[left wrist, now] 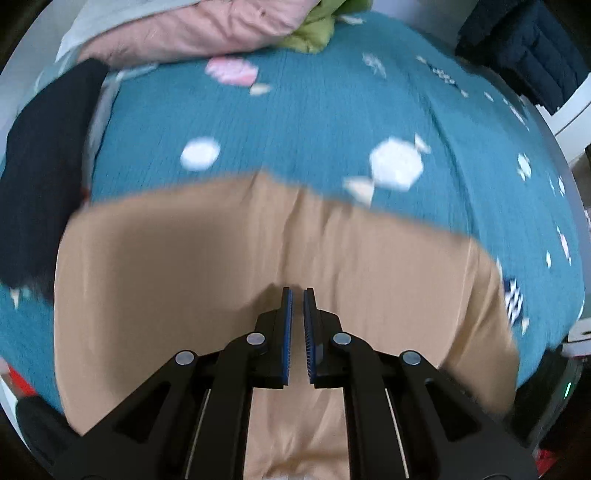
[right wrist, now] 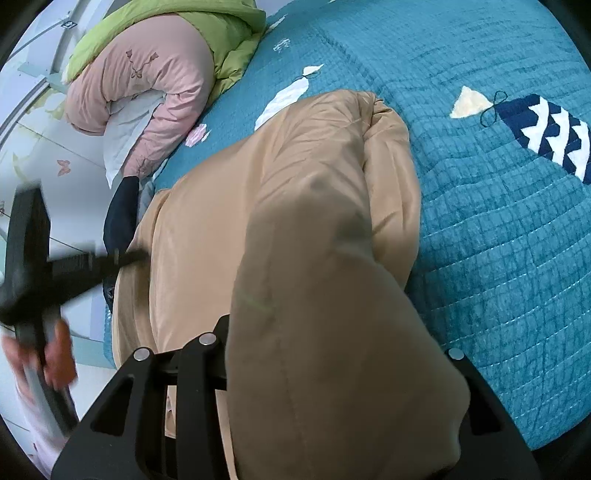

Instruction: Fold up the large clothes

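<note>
tan garment [right wrist: 314, 229] bunched between right gripper [right wrist: 332, 369] fingers on teal quilt [right wrist: 498, 258].

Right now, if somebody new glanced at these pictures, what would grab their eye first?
Probably the big tan garment, spread across the middle of the teal quilt and bunched over the right tongs in the foreground. Next, the pink and green padded coats heaped at the quilt's far left edge. The left tongs hang shut and empty above the tan cloth.

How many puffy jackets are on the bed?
3, maybe more out of view: a tan jacket in the middle, and a pink jacket with a green jacket piled at the far edge.
</note>
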`<state>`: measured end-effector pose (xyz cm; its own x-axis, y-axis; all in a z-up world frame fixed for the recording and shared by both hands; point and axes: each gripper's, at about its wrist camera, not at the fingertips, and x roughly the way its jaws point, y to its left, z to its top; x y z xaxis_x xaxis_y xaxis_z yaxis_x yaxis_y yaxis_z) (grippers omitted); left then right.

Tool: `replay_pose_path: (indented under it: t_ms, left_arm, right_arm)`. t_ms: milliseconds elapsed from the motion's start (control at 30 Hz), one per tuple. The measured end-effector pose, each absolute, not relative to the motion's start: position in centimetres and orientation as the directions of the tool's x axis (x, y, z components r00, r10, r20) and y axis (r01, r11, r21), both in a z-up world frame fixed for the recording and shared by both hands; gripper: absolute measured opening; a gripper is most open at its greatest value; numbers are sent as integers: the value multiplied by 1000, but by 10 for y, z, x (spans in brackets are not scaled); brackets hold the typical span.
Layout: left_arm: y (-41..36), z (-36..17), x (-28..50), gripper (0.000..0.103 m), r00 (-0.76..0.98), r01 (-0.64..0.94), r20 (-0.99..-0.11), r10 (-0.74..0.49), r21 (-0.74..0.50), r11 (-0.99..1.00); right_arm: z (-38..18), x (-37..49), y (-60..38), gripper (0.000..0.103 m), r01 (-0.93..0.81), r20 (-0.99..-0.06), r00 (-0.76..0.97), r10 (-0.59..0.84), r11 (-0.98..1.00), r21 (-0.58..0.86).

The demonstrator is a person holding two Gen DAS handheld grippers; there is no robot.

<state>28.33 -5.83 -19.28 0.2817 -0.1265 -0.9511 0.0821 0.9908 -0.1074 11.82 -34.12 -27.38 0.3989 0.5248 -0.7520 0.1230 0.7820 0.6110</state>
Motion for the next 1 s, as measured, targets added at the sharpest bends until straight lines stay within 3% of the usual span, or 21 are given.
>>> replay_pose_path:
  t_ms: [167, 233, 600, 833, 1000]
  left_arm:
    - [-66, -243, 336, 7, 222, 75, -972, -81, -66, 995]
    - [-63, -240, 327, 7, 258, 68, -962, -90, -75, 995]
    - [-49, -226, 206, 7, 283, 174, -953, -106, -58, 983]
    - [-28, -256, 145, 7, 122, 147, -979, -164, -145, 978]
    - [-29, -263, 109, 7, 129, 205, -984, -120, -92, 975]
  right_arm:
    - [-275, 124, -344, 45, 120, -741, 393, 545, 769, 628]
    - [-276, 126, -345, 45, 126, -739, 388, 551, 762, 635]
    - [-273, 124, -338, 46, 114, -760, 387, 522, 791, 601]
    - [-273, 123, -335, 48, 117, -767, 390, 509, 799, 590]
    - [-273, 121, -334, 48, 121, -771, 392, 502, 803, 584]
